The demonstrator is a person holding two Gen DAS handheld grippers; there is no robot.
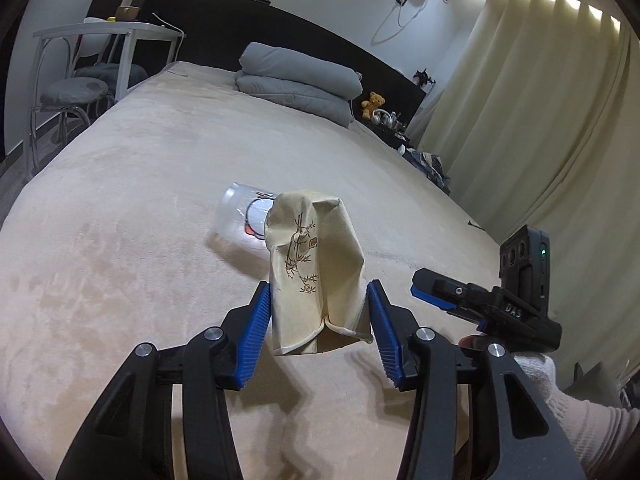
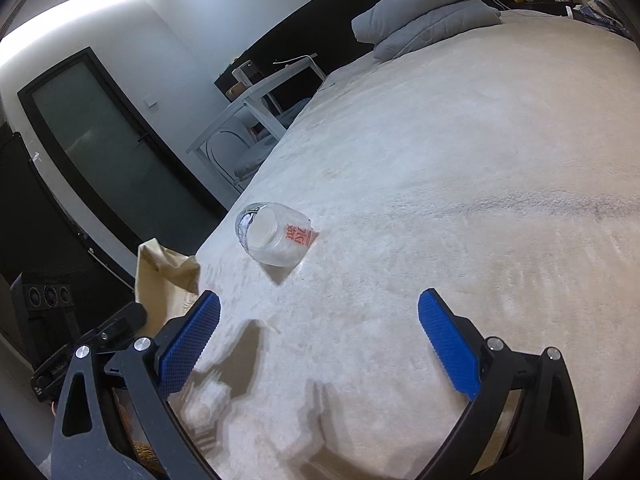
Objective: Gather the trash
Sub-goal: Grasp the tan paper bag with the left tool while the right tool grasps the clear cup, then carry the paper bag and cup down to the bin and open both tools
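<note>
Over on the left, a white side surface (image 1: 108, 32) and a padded stool (image 1: 74, 90) stand beside the bed (image 1: 160, 168), with a dark door (image 2: 120, 152) seen further off in the right wrist view. On the beige bedcover a clear plastic cup (image 2: 276, 236) lies tipped on its side, red print on its wall, nothing touching it. Just in front of it, the left tool (image 1: 320, 312) is clenched on a crumpled cream paper bag (image 1: 316, 264) printed with a brown bamboo sprig; the blue pads press both sides and the bag hangs clear of the cover, hiding part of the cup from that camera. Folded grey bedding (image 1: 296, 80) sits at the headboard, a small teddy bear (image 1: 374, 104) beyond it. To the right, the right tool (image 2: 320, 320) hovers low over the bed with its jaws spread wide and nothing between them, pointing toward the cup. Cream curtains (image 1: 540, 120) close off the far right.
</note>
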